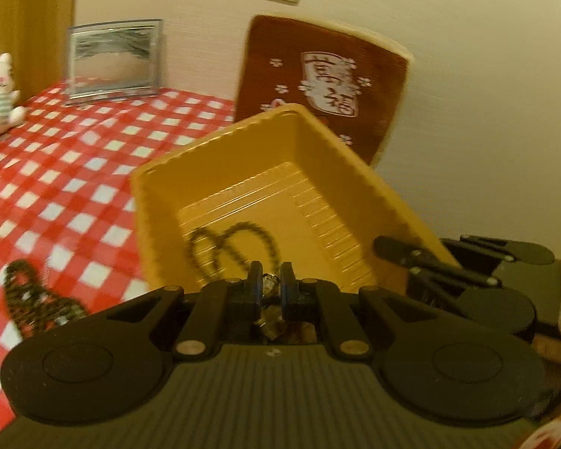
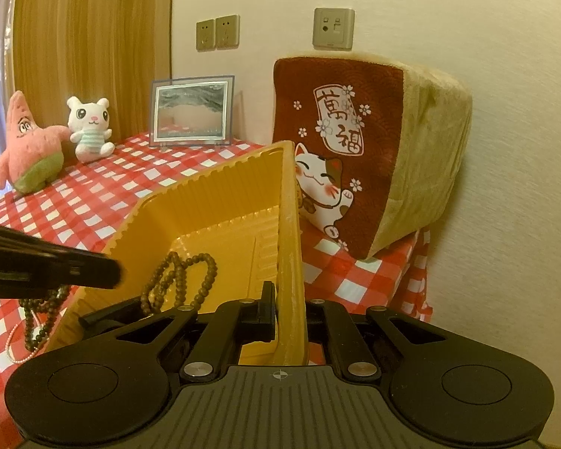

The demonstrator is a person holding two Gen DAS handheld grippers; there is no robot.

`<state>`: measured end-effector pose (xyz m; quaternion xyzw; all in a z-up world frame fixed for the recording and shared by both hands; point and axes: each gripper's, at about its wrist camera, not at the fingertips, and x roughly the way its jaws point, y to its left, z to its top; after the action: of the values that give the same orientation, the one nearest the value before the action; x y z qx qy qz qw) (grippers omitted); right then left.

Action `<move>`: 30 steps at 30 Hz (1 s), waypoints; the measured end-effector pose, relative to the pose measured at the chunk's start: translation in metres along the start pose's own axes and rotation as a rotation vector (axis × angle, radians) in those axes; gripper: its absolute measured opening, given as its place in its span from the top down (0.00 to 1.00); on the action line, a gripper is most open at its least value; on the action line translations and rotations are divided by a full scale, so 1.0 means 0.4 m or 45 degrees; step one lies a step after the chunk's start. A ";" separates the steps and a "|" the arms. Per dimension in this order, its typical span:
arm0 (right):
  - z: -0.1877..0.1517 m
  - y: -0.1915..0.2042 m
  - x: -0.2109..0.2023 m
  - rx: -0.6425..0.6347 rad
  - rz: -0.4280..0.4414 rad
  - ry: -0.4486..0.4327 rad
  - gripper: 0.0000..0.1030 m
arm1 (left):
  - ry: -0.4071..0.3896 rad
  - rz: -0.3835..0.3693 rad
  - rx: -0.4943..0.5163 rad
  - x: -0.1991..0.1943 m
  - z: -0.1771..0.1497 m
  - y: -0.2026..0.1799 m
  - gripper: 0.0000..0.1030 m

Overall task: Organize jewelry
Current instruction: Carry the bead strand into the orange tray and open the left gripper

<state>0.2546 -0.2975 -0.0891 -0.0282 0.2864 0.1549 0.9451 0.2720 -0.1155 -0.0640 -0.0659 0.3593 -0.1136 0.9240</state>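
My left hand-held gripper (image 1: 271, 283) is clenched on a small shiny piece of jewelry (image 1: 270, 281), a sparkly bit pinched between the pads; I can't tell what kind of piece it is. It hangs just over the near edge of the yellow tray (image 1: 243, 142), so the drop spot lies straight ahead of and below those fingertips. A dark bead string (image 1: 232, 243) is already lying on the tray floor directly in front of them, looped with no clear long axis.

My right hand-held gripper (image 2: 284, 310) is clamped on the tray's side wall (image 2: 290, 262), one finger inside and, as I read it, the other outside, tipping the tray up off the bench (image 2: 93, 202). The wall runs straight away from that gripper, along its fingers.

More beads (image 1: 30, 292) lie on the checked cloth to the left of my left gripper, outside the tray, with a thin pink strand (image 2: 13, 344) beside them in the right view.

The left gripper is the nearer one to both the tray floor and the loose pieces, so I judge the release belongs to it, just forward and down.
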 end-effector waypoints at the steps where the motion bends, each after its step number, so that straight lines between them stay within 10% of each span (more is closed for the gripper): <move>1: -0.001 -0.001 0.000 0.001 0.000 0.000 0.94 | 0.005 -0.011 0.007 0.014 0.006 -0.008 0.93; 9: 0.001 0.000 0.000 0.007 0.003 0.000 0.94 | 0.016 -0.041 0.000 0.070 0.032 -0.036 0.91; 15: 0.002 0.000 0.000 0.008 0.004 0.002 0.94 | 0.003 -0.030 -0.049 0.050 0.040 -0.017 0.68; 30: -0.005 -0.007 0.008 0.006 0.005 0.010 0.95 | -0.023 0.320 -0.295 -0.133 -0.057 0.206 0.63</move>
<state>0.2570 -0.2996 -0.0926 -0.0260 0.2904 0.1562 0.9437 0.2319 -0.0229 -0.0628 -0.1275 0.3671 0.0458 0.9203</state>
